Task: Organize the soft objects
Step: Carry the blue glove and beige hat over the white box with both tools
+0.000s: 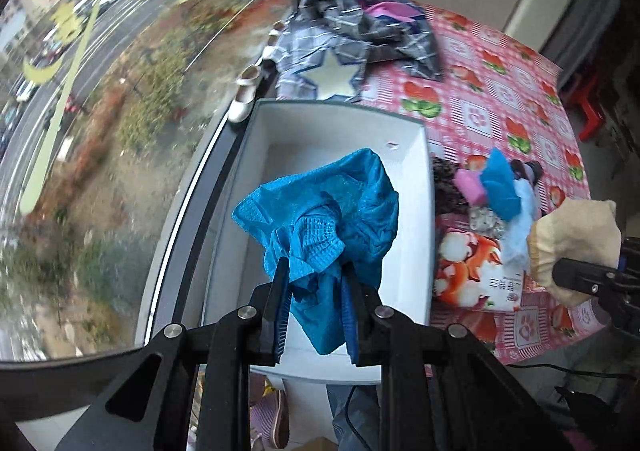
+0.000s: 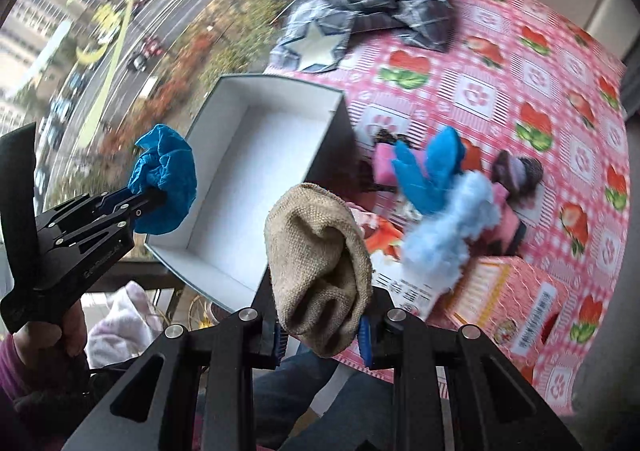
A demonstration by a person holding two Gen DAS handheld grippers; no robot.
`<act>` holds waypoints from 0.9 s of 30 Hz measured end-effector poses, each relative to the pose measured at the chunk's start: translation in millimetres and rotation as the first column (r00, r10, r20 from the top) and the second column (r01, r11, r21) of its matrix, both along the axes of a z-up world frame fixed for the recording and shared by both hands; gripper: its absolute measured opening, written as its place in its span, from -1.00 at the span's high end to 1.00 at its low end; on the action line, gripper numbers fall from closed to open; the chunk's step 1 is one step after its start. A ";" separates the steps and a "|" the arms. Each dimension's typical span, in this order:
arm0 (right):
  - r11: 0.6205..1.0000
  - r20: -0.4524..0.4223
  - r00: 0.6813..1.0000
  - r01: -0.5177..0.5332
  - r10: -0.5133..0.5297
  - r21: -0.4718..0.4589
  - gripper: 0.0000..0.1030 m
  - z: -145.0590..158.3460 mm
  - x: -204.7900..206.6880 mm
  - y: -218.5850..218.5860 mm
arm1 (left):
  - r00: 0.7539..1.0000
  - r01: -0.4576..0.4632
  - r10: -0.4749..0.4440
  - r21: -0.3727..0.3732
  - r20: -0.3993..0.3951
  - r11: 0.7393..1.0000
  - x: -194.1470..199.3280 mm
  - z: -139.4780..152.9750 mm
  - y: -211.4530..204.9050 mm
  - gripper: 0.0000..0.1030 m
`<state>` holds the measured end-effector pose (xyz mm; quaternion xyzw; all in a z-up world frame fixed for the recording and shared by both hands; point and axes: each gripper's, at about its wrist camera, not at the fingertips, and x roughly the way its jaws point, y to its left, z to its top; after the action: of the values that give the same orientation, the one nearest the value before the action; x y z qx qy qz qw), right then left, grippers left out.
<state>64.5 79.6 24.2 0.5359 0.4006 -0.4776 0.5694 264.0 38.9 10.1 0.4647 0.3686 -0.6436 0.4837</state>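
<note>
The left gripper point(image 1: 314, 279) has its jaws clamped on a blue cloth point(image 1: 320, 211) above the empty white box point(image 1: 416, 187); the right gripper point(image 2: 322, 325) pinches a beige cloth point(image 2: 320, 263) near the box's edge. Released early, the beige cloth could drop onto the table point(image 2: 520, 91) outside the box, and the blue one may snag on the jaws.

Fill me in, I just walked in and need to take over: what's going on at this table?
A person is sorting soft items with two handheld grippers. The left gripper has its jaws shut on a blue cloth, held over the empty white box. The right gripper grips a beige sock. More soft pieces wait on the strawberry tablecloth.
</note>
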 end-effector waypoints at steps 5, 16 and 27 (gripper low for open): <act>0.998 0.001 0.998 -0.059 0.059 0.010 0.45 -4.9 19.0 -13.6 | 0.998 -0.063 0.063 0.004 0.002 0.998 18.0 -6.2 -2.4 0.52; 0.987 0.030 0.988 -0.150 0.149 0.063 0.45 -36.6 59.0 -34.4 | 0.994 -0.102 0.098 0.090 0.048 0.991 36.3 -44.3 -1.2 0.52; 0.968 0.040 0.974 -0.227 0.224 0.108 0.45 -76.1 98.0 -48.2 | 0.994 -0.077 0.062 0.168 0.092 0.983 26.2 -85.1 -3.1 0.52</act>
<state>162.4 31.4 -51.9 0.5246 0.4771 -0.3792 0.5945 290.2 35.8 -75.0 0.5187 0.4171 -0.5717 0.4797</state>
